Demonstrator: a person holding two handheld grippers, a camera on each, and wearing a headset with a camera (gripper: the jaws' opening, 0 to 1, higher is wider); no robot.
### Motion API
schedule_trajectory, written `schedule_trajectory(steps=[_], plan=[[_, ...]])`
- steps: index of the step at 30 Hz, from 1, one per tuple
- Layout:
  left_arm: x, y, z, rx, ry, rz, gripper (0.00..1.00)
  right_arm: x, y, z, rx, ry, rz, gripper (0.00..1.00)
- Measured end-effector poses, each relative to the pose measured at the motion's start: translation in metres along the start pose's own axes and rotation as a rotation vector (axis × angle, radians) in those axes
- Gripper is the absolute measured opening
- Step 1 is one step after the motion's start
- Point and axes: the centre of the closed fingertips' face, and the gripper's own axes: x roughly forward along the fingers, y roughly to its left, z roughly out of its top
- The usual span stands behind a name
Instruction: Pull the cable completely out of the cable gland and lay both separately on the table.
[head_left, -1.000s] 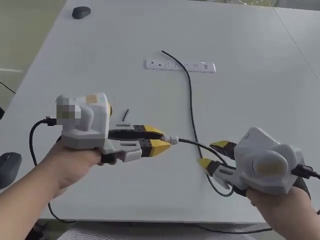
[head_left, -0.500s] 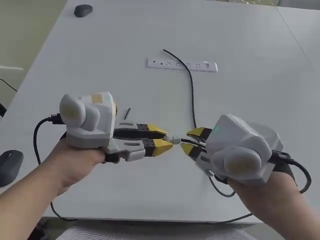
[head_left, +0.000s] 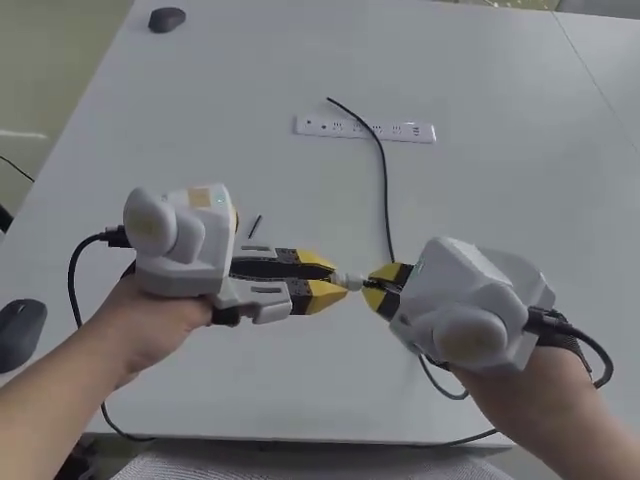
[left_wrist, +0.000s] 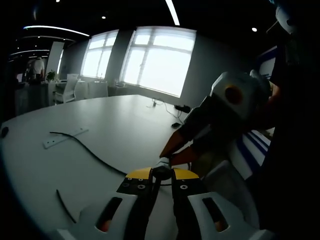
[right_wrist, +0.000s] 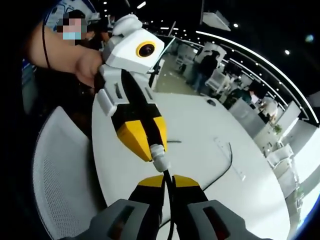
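Above the table's near edge my left gripper (head_left: 325, 279) is shut on the small white cable gland (head_left: 347, 282), whose end sticks out past the yellow tips (left_wrist: 161, 168). The black cable (head_left: 384, 180) runs out of the gland and back across the table to the power strip. My right gripper (head_left: 378, 287) faces the left one tip to tip, shut on the cable (right_wrist: 169, 186) just behind the gland (right_wrist: 159, 156). In the right gripper view the left gripper (right_wrist: 145, 145) reaches in from above. In the left gripper view the right gripper (left_wrist: 176, 148) comes in from the right.
A white power strip (head_left: 365, 130) lies mid-table. A short dark piece (head_left: 253, 227) rests behind the left gripper. One computer mouse (head_left: 166, 19) sits at the far left corner and another (head_left: 18, 332) by the near left edge. A mesh chair (right_wrist: 60, 175) stands below.
My right gripper has swung in from the lower right to meet the left gripper's tips and has shut on the cable next to the gland. The left gripper has stayed put.
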Motion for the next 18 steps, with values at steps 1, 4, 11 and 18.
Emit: schedule_trajectory(steps=[1, 4, 11, 18], plan=[[0.000, 0.000, 0.001, 0.002, -0.001, 0.000, 0.15, 0.000, -0.001, 0.000, 0.006, -0.001, 0.000, 0.00], [0.000, 0.002, 0.001, -0.001, -0.002, 0.004, 0.15, 0.001, -0.005, -0.006, 0.029, 0.009, -0.010, 0.00], [0.000, 0.005, 0.002, -0.006, -0.007, 0.011, 0.15, 0.000, -0.013, -0.018, 0.141, 0.013, -0.021, 0.00], [0.001, 0.006, 0.005, -0.007, -0.013, 0.010, 0.15, -0.002, -0.020, -0.026, 0.240, 0.017, -0.032, 0.00]])
